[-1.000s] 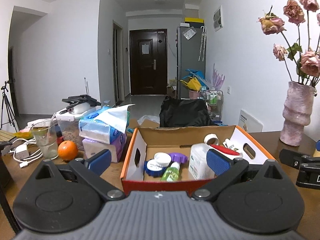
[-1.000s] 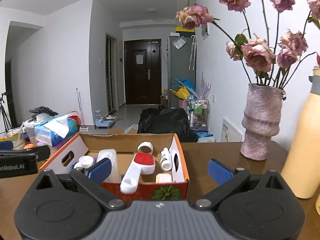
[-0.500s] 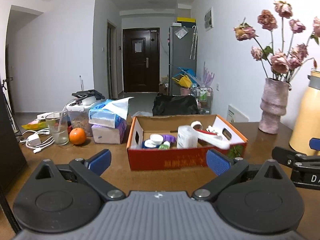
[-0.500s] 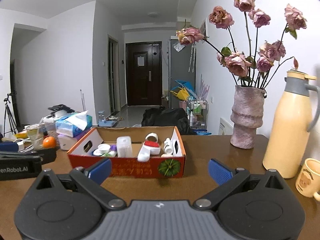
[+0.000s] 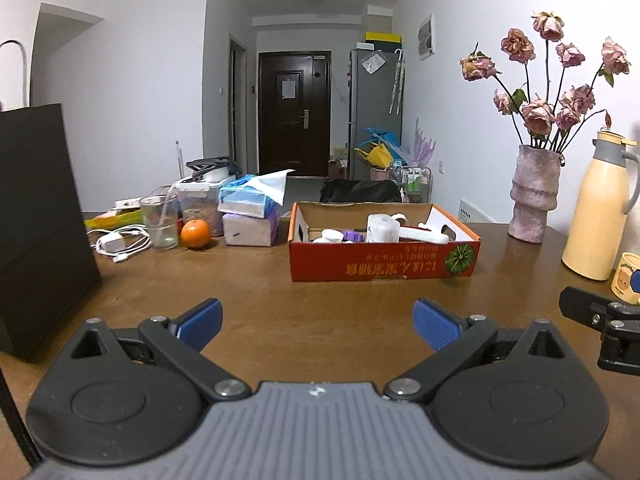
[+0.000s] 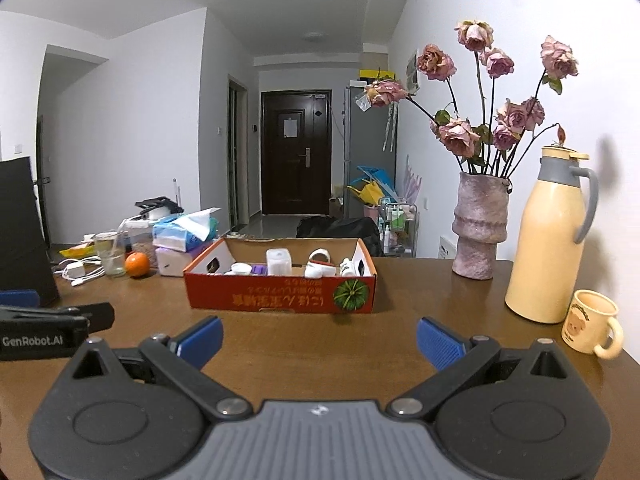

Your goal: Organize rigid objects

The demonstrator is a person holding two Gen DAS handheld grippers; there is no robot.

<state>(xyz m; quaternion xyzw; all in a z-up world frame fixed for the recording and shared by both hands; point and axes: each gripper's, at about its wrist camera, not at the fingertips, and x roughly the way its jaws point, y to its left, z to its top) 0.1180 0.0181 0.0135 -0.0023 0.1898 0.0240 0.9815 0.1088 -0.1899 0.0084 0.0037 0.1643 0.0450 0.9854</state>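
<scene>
A red cardboard box (image 5: 384, 266) stands on the brown table (image 5: 280, 304), also in the right wrist view (image 6: 280, 294). It holds several rigid items: a white bottle (image 5: 383, 228), a white and red tool (image 5: 424, 234), white lids and a purple part (image 5: 352, 235). My left gripper (image 5: 317, 322) is open and empty, well in front of the box. My right gripper (image 6: 319, 338) is open and empty, also in front of the box. Each gripper shows at the edge of the other's view.
Left of the box lie tissue packs (image 5: 250, 210), an orange (image 5: 195, 234), a glass (image 5: 160, 222) and a charger with cable (image 5: 116, 244). A black bag (image 5: 36, 224) stands at far left. A vase of roses (image 6: 478, 226), a cream thermos (image 6: 550, 240) and a mug (image 6: 592, 324) stand at right.
Both grippers have pulled back from the box toward the table's front. The box now looks smaller and farther away. Both stay open and empty.
</scene>
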